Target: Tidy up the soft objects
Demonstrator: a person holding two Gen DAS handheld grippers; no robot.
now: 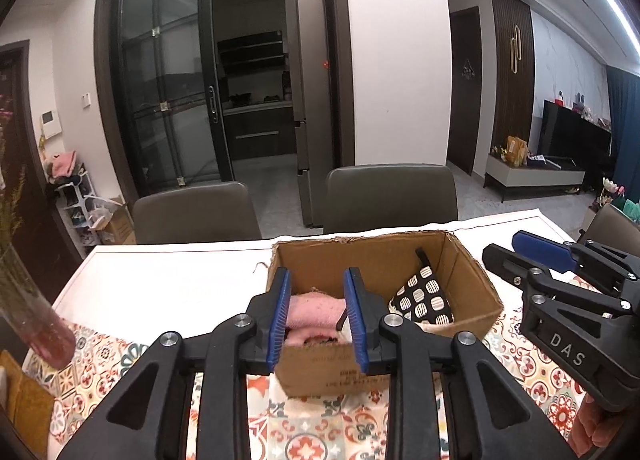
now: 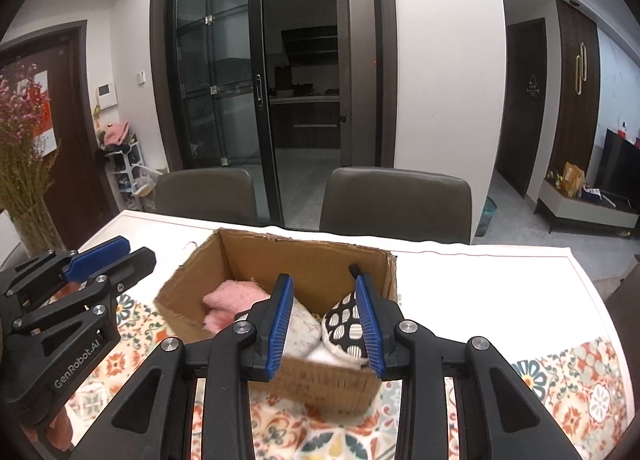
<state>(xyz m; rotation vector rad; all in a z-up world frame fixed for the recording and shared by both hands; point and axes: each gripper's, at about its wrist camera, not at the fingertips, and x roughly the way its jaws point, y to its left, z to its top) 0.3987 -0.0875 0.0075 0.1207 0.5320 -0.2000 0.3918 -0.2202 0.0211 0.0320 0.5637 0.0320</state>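
An open cardboard box (image 1: 468, 280) (image 2: 180, 292) stands on the table. In it lie a pink fluffy cloth (image 1: 314, 310) (image 2: 230, 294), a black pot holder with cream spots (image 1: 424, 294) (image 2: 346, 324), and a pale cloth (image 2: 302, 326). My left gripper (image 1: 318, 320) is open and empty, hovering over the box's near wall in front of the pink cloth. My right gripper (image 2: 326, 324) is open and empty, over the box's near wall in front of the pale cloth and the pot holder. Each gripper shows in the other's view (image 1: 520, 256) (image 2: 120, 254).
The box sits on a patterned floral mat (image 1: 348, 428) (image 2: 576, 388) on a white table (image 1: 168, 280) (image 2: 480, 284). A glass vase with dried flowers (image 1: 24, 300) (image 2: 28, 196) stands at the left. Two grey chairs (image 1: 390, 196) (image 2: 394, 200) face the far edge.
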